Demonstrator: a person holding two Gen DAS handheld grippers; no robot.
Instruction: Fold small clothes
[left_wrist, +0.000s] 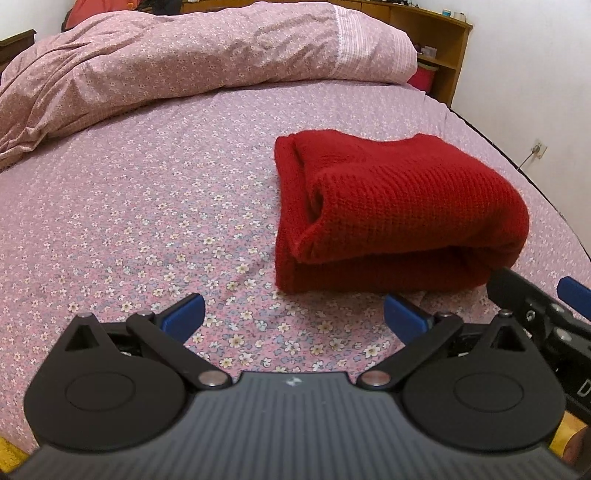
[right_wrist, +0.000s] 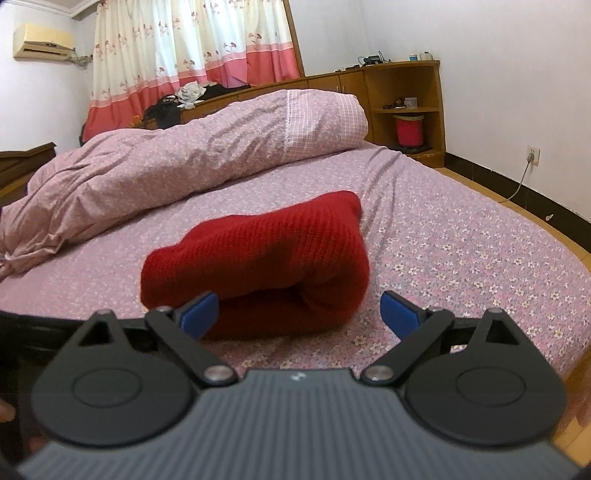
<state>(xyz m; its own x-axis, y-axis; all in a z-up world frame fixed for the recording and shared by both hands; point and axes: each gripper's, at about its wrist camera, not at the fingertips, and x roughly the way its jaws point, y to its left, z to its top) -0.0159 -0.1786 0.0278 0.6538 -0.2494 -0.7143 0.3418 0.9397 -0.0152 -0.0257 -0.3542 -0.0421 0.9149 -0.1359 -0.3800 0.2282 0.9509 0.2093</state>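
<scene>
Your red knitted garment (left_wrist: 399, 214) lies on the bed (left_wrist: 147, 206) as a compact bundle of several layers, with a rounded fold facing the near edge and stacked edges showing on its left side, so the folding itself looks essentially finished. Your left gripper (left_wrist: 293, 314) hangs above bare flowered sheet just short of the bundle and to its left, jaws spread wide and holding nothing. Your right gripper (right_wrist: 299, 312) sits close in front of the garment's near fold, jaws equally wide and empty; its left fingertip overlaps the knit in the wrist view, but you cannot tell from that whether it touches. The top layer bulges a little rather than lying flat, so at most a press or tidy remains. No other small clothes show on the bed; only the rumpled duvet (left_wrist: 192, 62) lies beyond.
</scene>
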